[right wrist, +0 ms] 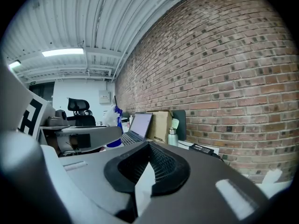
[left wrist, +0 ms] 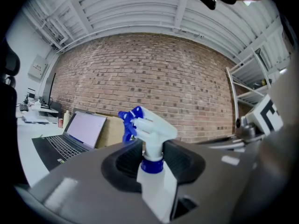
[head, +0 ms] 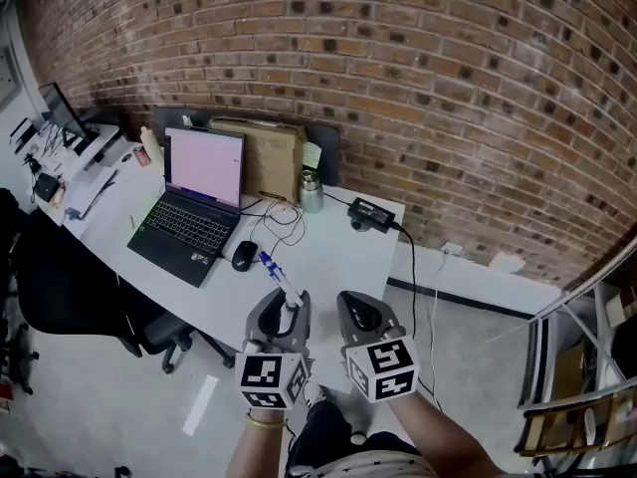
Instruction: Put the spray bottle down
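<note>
**Spray bottle held in the left jaws, not on the surface yet**

Spray bottle [head: 285, 289] sits lower middle of the head view, right over the near edge of the white surface [head: 328, 257]. The left gripper [head: 283, 317] has its jaws clamped on the neck, just above the blue collar. The white trigger head and blue nozzle poke out past the jaws, aimed toward the upper left, where the mouse [head: 244, 255] and open laptop [head: 194, 207] are. Can't tell if the bottle touches the surface anywhere.

The right gripper [head: 360, 312] is just beside it, lower centre-right, jaws pressed together with nothing in them.

Further back on the surface, a cardboard box [head: 269, 157] and a metal flask [head: 312, 192] stand against the brick wall [head: 398, 68].
</note>
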`<state>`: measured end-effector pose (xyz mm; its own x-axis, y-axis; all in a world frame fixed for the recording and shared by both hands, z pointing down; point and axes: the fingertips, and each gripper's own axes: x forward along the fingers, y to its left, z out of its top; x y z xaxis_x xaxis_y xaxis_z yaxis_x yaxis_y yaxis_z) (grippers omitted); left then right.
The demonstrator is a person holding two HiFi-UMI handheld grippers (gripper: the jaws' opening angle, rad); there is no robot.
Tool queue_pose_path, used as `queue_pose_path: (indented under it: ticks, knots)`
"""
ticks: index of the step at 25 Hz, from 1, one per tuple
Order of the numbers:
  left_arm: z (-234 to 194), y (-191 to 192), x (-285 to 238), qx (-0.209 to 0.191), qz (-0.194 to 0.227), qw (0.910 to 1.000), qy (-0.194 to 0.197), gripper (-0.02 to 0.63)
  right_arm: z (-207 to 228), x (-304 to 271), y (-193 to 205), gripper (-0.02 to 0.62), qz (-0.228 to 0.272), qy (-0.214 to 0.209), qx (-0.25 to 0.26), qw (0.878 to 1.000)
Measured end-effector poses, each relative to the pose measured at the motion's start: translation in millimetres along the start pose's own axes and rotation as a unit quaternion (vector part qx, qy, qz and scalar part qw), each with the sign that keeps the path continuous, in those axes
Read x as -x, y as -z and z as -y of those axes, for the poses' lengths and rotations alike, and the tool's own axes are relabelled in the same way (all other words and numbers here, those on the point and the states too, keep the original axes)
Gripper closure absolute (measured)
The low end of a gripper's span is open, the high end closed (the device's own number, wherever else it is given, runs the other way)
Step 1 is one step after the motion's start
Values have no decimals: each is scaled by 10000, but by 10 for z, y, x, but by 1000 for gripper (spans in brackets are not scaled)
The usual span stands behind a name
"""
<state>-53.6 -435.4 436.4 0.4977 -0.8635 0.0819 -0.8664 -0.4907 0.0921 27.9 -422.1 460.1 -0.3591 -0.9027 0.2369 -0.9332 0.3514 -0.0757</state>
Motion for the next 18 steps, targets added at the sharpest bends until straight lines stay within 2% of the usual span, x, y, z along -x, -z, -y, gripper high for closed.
queue_pose_path:
  ticks: [18]
  knots:
    - [18, 20, 69, 69, -150, 9999, -45, 436, -49, 141, 18, 597, 15, 50, -53, 10000]
